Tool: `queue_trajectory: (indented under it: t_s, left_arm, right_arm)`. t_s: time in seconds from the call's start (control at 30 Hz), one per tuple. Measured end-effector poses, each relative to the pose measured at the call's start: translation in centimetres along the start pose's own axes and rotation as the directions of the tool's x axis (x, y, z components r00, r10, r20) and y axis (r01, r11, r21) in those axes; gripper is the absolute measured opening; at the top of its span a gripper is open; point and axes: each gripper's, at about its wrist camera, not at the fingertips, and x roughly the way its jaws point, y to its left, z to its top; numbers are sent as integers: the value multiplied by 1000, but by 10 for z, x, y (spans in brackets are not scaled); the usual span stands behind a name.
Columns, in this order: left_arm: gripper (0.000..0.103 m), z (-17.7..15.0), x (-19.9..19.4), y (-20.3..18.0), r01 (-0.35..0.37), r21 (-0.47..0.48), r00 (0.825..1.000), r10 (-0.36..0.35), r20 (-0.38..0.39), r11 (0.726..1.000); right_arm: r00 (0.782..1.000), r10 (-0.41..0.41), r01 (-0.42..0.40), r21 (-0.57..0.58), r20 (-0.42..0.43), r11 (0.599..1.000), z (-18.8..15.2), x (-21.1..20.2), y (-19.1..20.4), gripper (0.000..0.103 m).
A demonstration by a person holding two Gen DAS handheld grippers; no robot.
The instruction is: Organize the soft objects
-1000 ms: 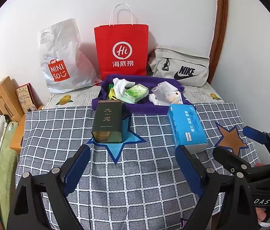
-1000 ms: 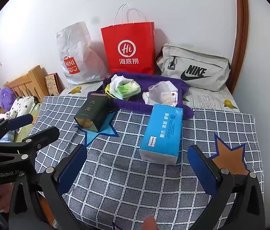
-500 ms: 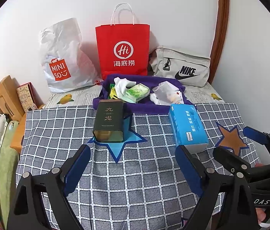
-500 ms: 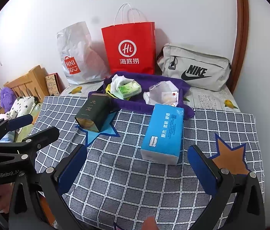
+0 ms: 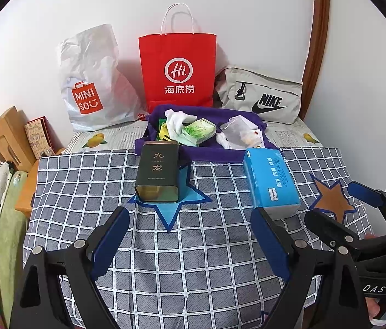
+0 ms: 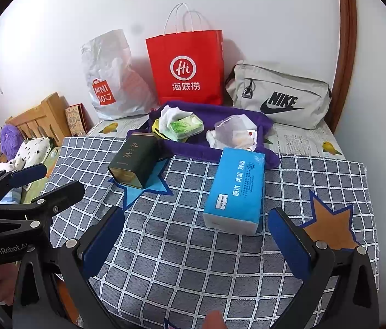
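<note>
The blue tissue pack [image 6: 235,189] is lying flat on the checked cloth [image 6: 193,260], and I am taking it as my landmark. Just behind it, the purple cloth tray [image 6: 220,152] is holding a green tissue packet [image 6: 186,126], a crumpled white tissue [image 6: 169,115] and a clear plastic pouch [image 6: 231,131]. To the left of the pack, well apart from it, the dark green tin [image 6: 134,163] is lying on its side over a blue star patch [image 6: 143,192]. To the right of the pack, an orange star patch [image 6: 329,224] is showing on the cloth.

I am holding my right gripper [image 6: 195,244] in front of the pack, jaws standing wide apart with nothing between them. My left gripper [image 5: 190,242] is hovering in front and to the left of the pack, jaws equally wide and empty; its right pad is overlapping the pack's near corner in the left wrist view, though I cannot tell whether it is touching.

Farther behind the pack, against the wall, a red paper bag [image 6: 187,68] is standing upright, with a white plastic shopping bag [image 6: 110,76] to its left and a grey Nike pouch [image 6: 277,96] to its right.
</note>
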Motion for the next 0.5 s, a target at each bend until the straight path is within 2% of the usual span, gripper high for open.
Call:
queue_trajectory:
  t_s: [0.5]
  left_arm:
    - [90, 0, 0, 2, 2, 0, 1000, -2, -1, 1000]
  right_arm:
    - [1000, -8, 8, -3, 3, 1000, -1, -1, 1, 103]
